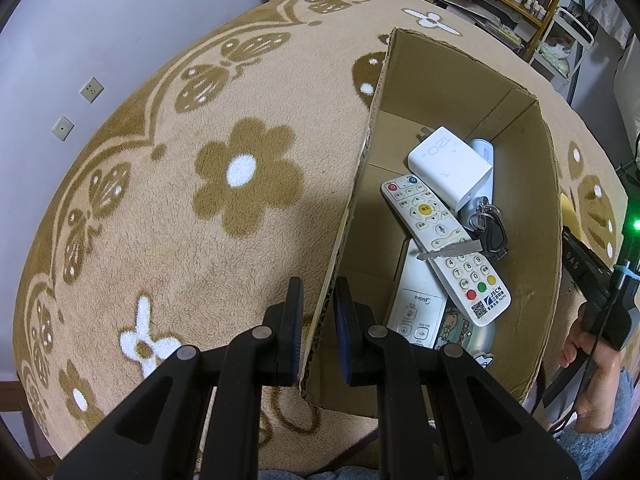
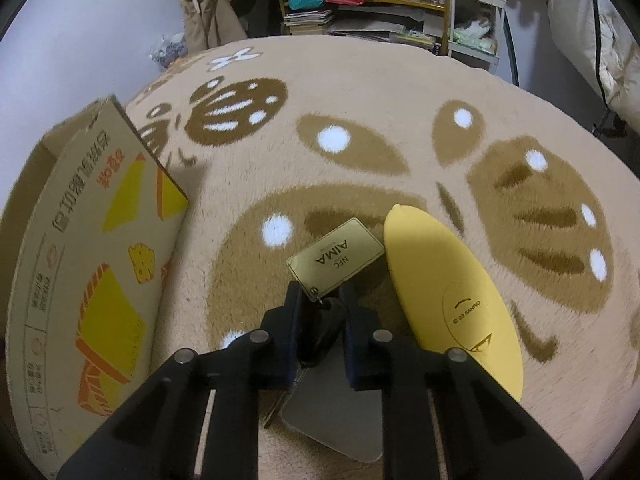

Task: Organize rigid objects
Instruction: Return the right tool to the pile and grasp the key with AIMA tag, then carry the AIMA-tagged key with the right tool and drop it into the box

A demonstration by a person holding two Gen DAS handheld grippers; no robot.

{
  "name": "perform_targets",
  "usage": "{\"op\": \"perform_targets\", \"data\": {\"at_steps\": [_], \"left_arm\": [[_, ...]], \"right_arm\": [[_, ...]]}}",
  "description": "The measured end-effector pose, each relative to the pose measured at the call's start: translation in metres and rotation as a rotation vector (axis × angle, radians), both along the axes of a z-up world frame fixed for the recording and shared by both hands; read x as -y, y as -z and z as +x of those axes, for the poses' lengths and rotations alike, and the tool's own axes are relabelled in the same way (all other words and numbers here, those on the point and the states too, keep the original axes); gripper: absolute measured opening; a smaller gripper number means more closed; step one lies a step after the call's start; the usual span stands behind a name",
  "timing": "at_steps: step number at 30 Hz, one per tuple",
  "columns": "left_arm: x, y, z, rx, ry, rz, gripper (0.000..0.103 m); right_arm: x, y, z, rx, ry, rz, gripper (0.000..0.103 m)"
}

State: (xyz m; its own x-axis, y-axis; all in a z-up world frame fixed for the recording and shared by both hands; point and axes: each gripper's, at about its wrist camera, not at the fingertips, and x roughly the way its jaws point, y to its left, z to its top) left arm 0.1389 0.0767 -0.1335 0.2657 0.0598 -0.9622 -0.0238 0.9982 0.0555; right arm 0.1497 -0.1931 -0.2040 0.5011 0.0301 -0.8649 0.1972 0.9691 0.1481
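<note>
My left gripper is shut on the near left wall of a cardboard box, one finger outside and one inside. The box holds a white remote, a white charger, a second white remote, keys and a cartoon-printed tin. My right gripper is shut on a black key fob with a gold AIMA tag hanging from it, just above the rug. A yellow oval case lies to its right.
Everything sits on a beige flower-patterned rug. The box's printed outer side stands left of my right gripper. A grey flat object lies under the right gripper. Shelves and a wall stand behind.
</note>
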Motion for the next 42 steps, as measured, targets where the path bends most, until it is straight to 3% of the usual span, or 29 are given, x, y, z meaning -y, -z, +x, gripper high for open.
{"op": "perform_targets", "data": {"at_steps": [4,15,21,26,34,42], "left_arm": [[0.0,0.0,0.0,-0.001,-0.002,-0.004,0.015],[0.0,0.0,0.0,0.001,-0.003,-0.008,0.015],[0.0,0.0,0.0,0.0,-0.003,-0.007,0.015],[0.0,0.0,-0.001,0.001,-0.001,-0.005,0.015],[0.0,-0.001,0.0,0.002,0.001,0.001,0.015],[0.001,-0.001,-0.001,0.003,0.006,0.009,0.015]], "right_arm": [[0.01,-0.002,-0.001,0.016,0.041,0.081,0.019],[0.011,-0.015,-0.001,0.048,0.055,0.084,0.019],[0.011,-0.037,-0.003,0.103,0.075,0.098,0.019],[0.012,-0.071,-0.007,0.206,0.079,0.153,0.019],[-0.023,-0.126,-0.015,0.346,-0.047,0.18,0.019],[-0.077,-0.141,-0.022,0.361,-0.218,0.199,0.019]]}}
